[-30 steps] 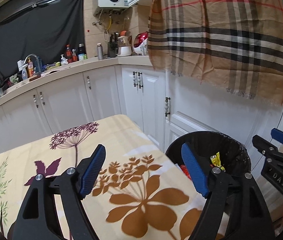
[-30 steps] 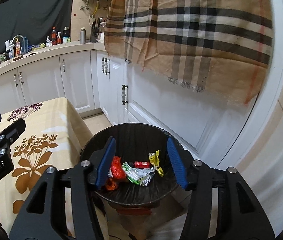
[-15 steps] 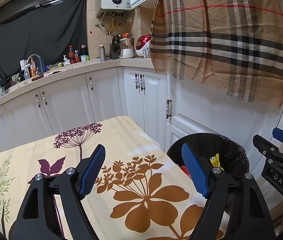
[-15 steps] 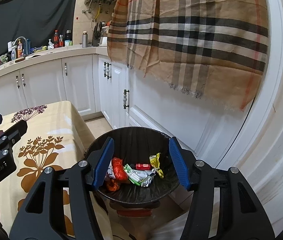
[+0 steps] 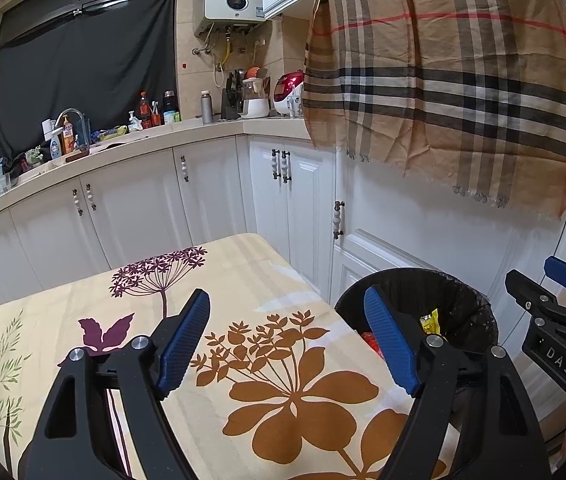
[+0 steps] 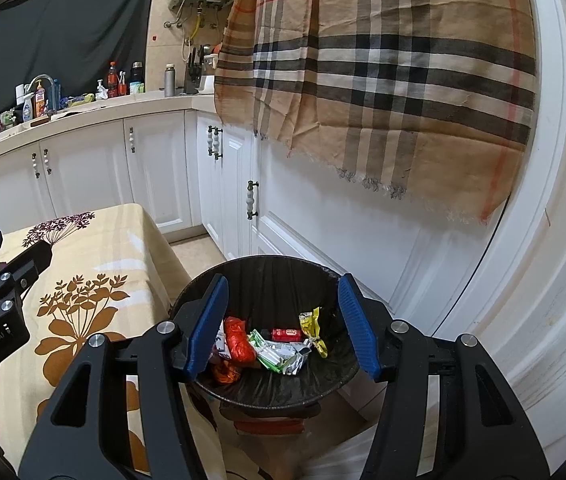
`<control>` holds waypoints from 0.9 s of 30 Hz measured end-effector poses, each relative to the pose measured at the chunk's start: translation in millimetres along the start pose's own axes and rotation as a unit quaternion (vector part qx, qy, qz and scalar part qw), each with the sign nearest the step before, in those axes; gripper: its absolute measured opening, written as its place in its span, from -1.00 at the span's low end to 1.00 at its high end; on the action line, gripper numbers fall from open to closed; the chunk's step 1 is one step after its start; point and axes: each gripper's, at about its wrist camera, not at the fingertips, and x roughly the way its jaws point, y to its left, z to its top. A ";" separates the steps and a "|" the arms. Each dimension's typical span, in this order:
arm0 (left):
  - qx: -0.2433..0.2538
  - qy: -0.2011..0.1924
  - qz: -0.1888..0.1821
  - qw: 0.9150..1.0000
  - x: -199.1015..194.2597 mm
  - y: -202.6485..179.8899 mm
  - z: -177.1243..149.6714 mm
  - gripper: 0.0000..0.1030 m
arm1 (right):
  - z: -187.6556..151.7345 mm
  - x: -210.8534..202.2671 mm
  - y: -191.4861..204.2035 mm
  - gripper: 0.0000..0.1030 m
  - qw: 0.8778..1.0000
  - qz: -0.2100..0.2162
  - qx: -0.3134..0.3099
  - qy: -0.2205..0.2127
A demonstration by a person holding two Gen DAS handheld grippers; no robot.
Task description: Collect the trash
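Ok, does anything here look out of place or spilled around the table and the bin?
Nothing spilled: the wrappers all lie inside the black bin, and the visible part of the floral tablecloth is bare. The one odd sight is the plaid cloth draped over the white cabinets, covering their upper fronts.

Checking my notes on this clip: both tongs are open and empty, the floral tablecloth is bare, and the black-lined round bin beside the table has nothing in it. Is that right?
One thing is wrong: the black-lined round bin is not empty. The right wrist view shows wrappers in it, among them an orange crumpled wrapper and a yellow wrapper. The rest stands: the left tongs and right tongs are open and empty, and the floral tablecloth is bare.
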 end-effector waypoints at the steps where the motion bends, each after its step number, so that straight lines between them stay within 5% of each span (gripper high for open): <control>1: -0.001 -0.001 0.000 1.000 -0.4 1.0 0.1 0.50 | 0.0 0.0 0.0 0.08 1.000 0.000 0.000 0.000; 27: -0.003 0.001 0.000 1.000 -0.3 2.9 0.6 0.50 | -0.3 1.2 -1.0 0.08 1.000 0.000 0.000 0.000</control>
